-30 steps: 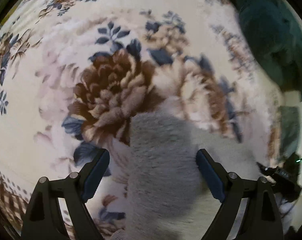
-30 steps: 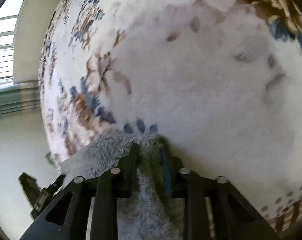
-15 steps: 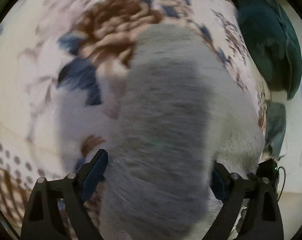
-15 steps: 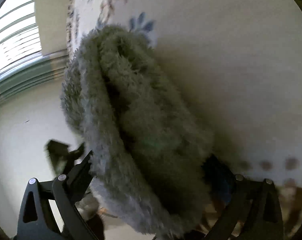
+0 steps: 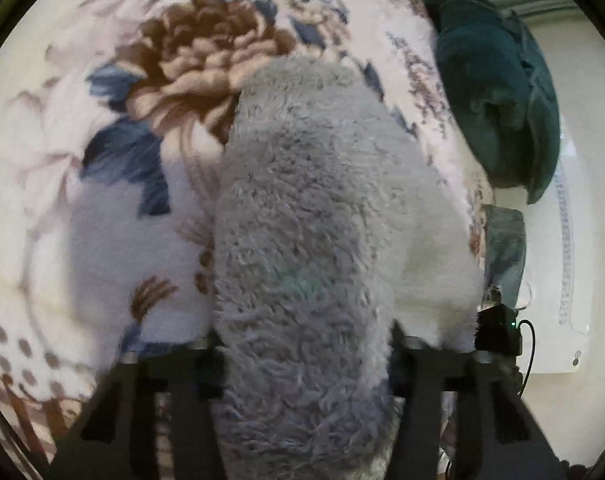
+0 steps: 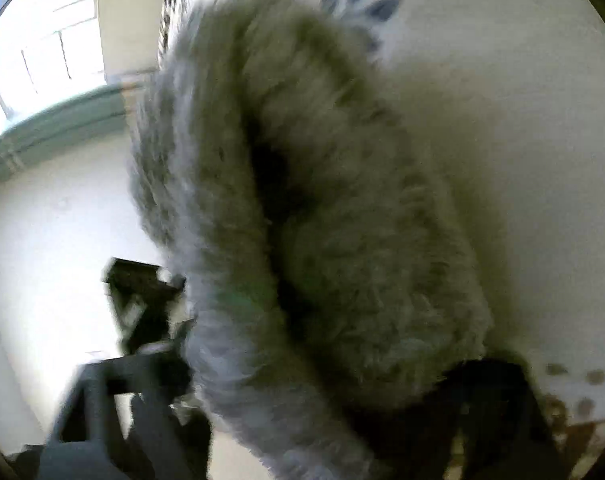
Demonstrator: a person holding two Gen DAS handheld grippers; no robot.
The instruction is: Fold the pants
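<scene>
The fluffy grey pants [image 5: 318, 208] lie folded in a thick bundle on a floral blanket [image 5: 190, 64]. In the left wrist view the bundle fills the gap between my left gripper's [image 5: 306, 352] fingers, which stand wide apart on either side of it. In the right wrist view the pants [image 6: 334, 208] show as a blurred doubled-over roll with a dark crease. My right gripper [image 6: 322, 380] stands wide open around the near end of the roll. Both sets of fingertips are partly hidden by the fleece.
A dark teal garment [image 5: 498, 92] lies heaped at the blanket's far right edge, with a folded bluish cloth [image 5: 502, 252] below it. A small black device with a green light [image 5: 498, 332] sits at the right. A bright window [image 6: 34, 52] and pale floor [image 6: 62, 240] show left of the right gripper.
The right gripper let go of the pants and opened wide. Both grippers drew back along the bundle, so it now fills each view. The left fingers moved in closer to its sides.
</scene>
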